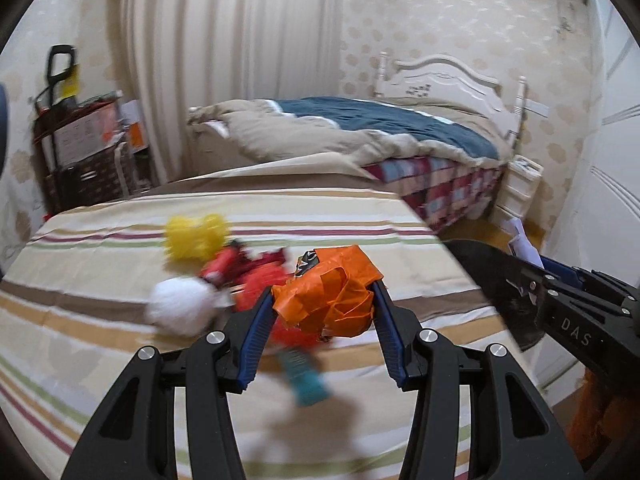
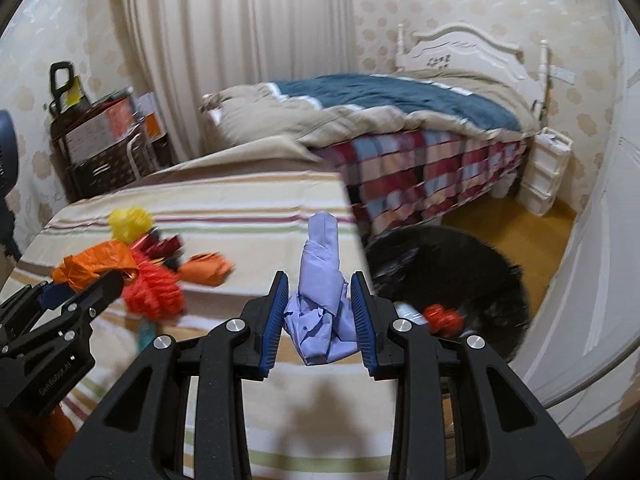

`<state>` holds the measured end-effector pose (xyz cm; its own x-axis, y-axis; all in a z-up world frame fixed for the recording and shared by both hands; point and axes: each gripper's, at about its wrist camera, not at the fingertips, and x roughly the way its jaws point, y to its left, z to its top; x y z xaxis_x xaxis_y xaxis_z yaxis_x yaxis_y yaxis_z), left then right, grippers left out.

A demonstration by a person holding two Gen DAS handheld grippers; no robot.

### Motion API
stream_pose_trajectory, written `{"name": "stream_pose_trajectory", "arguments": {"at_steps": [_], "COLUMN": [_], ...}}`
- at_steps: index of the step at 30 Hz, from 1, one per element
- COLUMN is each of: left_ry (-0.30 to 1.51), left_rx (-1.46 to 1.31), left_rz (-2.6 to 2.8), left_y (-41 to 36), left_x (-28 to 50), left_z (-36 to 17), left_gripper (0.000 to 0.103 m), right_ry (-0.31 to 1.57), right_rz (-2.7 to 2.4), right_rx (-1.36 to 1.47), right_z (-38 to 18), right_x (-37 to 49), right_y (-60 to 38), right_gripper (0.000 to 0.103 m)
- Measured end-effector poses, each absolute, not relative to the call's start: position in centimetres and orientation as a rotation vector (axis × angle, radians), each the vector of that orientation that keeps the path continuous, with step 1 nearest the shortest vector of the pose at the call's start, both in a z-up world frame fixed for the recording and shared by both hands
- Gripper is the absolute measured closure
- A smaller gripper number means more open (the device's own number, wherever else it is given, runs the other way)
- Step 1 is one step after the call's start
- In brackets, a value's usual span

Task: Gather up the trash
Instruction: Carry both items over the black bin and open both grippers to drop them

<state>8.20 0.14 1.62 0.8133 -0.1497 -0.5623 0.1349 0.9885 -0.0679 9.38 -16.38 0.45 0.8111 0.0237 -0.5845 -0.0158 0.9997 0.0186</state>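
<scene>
Crumpled trash over the striped tabletop's near-right corner: left claw [image 1: 323,312] clamps an orange plastic wad [image 1: 326,294], right claw [image 2: 319,312] a lilac paper wad [image 2: 322,280]. Both look light, soft and compressible; grip mid-bulk. Black bin [image 2: 460,276] sits beside that edge.

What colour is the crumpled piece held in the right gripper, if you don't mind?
Pale lilac-blue; the crumpled piece shows best in the right wrist view, between the right gripper pads.

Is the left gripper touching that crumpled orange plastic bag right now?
Touching. The left wrist view shows the left gripper with both blue pads pressed against the sides of the crumpled orange plastic bag, gripping it.
</scene>
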Motion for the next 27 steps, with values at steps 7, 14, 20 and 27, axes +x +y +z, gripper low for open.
{"name": "stream_pose_trajectory", "arguments": {"at_steps": [7,14,20,27], "left_ry": [0.618,0.636,0.654,0.69], "left_rx": [0.009,0.026,0.082,0.143], "left_rz": [-0.248,-0.303,-0.326,-0.338], "left_y": [-5.4,-9.9,-13.5,-16.6], "left_x": [11.0,14.1,16.4,18.4], "left_z": [1.3,0.4,-0.4,-1.6], "left_gripper": [0.054,0.054,0.053,0.053], "right_ry": [0.62,0.646,0.662,0.691], "right_rz": [-0.074,-0.142,-0.174,-0.198], "right_rx": [0.054,0.089,0.114,0.139], "right_z": [0.2,-1.6,-2.7,-4.1], "right_x": [10.9,13.1,14.5,15.7], "right_y": [-21.7,-26.0,-28.3,-30.5], "right_gripper": [0.071,0.071,0.071,0.071]}}
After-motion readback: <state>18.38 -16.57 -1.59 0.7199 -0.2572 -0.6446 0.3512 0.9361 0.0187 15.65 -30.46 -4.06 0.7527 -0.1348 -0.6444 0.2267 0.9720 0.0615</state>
